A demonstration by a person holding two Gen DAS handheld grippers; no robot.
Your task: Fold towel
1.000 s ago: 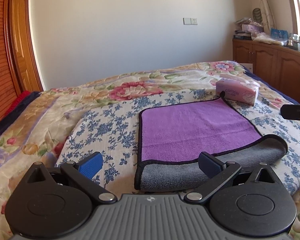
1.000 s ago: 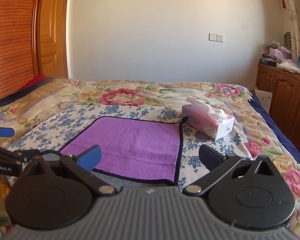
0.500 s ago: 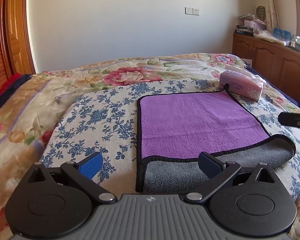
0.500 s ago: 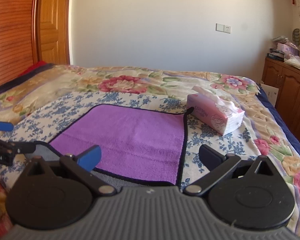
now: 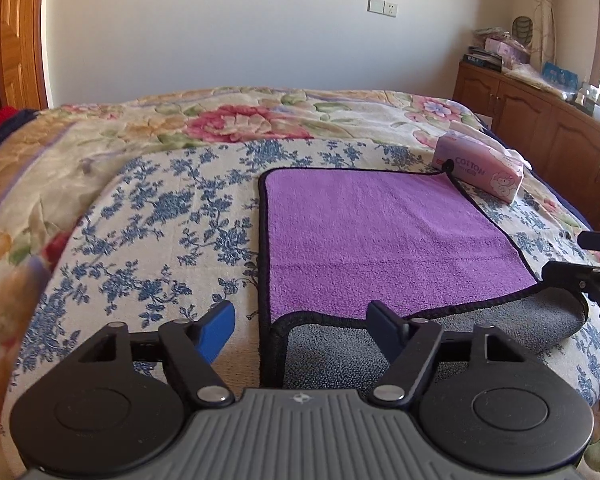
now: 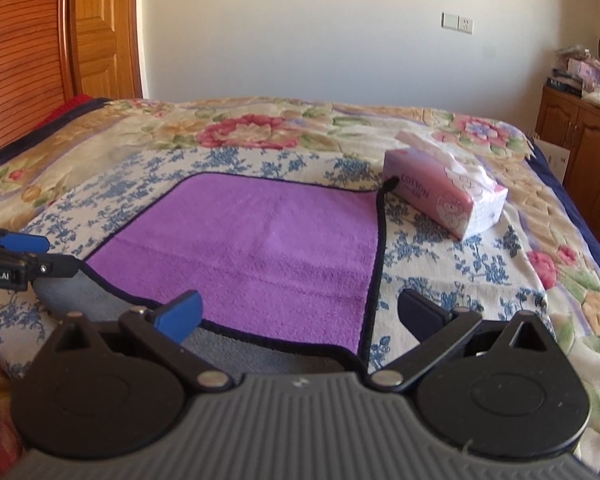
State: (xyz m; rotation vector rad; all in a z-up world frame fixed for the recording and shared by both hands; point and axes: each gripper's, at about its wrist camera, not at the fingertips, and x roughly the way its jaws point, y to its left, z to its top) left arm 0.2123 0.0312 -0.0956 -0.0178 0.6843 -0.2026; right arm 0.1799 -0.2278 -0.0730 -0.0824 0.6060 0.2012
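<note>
Towel (image 5: 380,236) is spread on the bed (image 5: 148,216), near edge rolled over grey side up. Both sets of fingers, left (image 5: 384,330) and right (image 6: 180,314), are spread wide, gripping nothing. Risk: pinch only one layer and the fold goes crooked.

The left claw (image 5: 302,330), fingers apart, straddles the near-left corner of the purple towel (image 5: 380,240) on the bed (image 5: 148,216).
</note>
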